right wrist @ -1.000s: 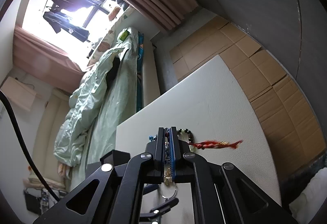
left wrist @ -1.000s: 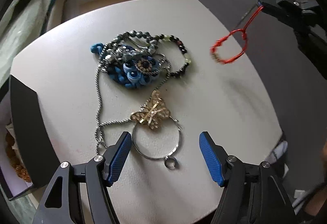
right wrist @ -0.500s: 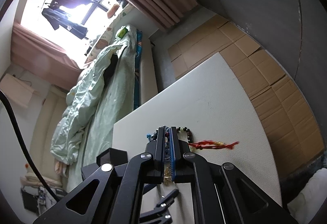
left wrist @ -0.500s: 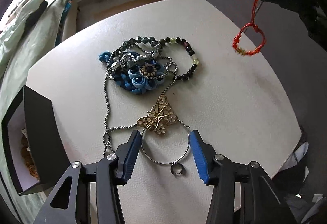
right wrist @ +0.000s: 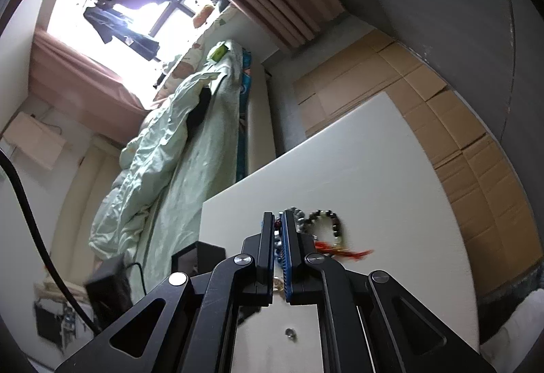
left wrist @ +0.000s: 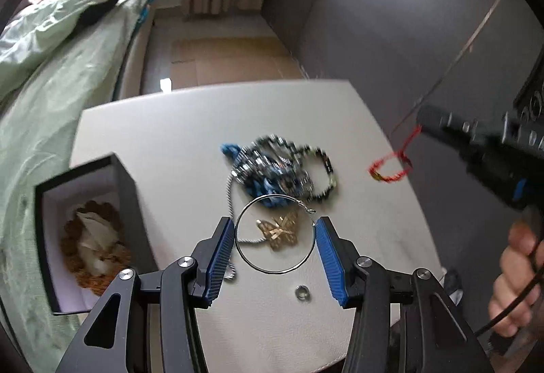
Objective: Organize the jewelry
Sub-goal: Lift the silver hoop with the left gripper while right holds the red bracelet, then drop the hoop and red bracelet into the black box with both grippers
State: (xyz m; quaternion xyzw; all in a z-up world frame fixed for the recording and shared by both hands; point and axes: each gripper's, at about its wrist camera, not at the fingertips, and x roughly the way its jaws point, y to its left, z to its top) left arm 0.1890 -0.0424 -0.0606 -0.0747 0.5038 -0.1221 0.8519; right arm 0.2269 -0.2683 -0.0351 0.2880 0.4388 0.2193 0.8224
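My left gripper is shut on a large silver hoop, gripped across its width and lifted above the white table. Below it lie a gold butterfly piece, a small silver ring and a tangled pile of blue flower piece, chain and dark beads. My right gripper is shut on a red string bracelet, which dangles above the table's right side; it also shows in the right wrist view.
An open black box with a brown beaded item inside stands at the table's left edge. A bed with a green quilt lies to the left. Cardboard covers the floor behind the table.
My left gripper closed on the silver hoop and lifted it off the table, tilting the view up. The small ring stayed on the table. My right gripper moved with the red bracelet.
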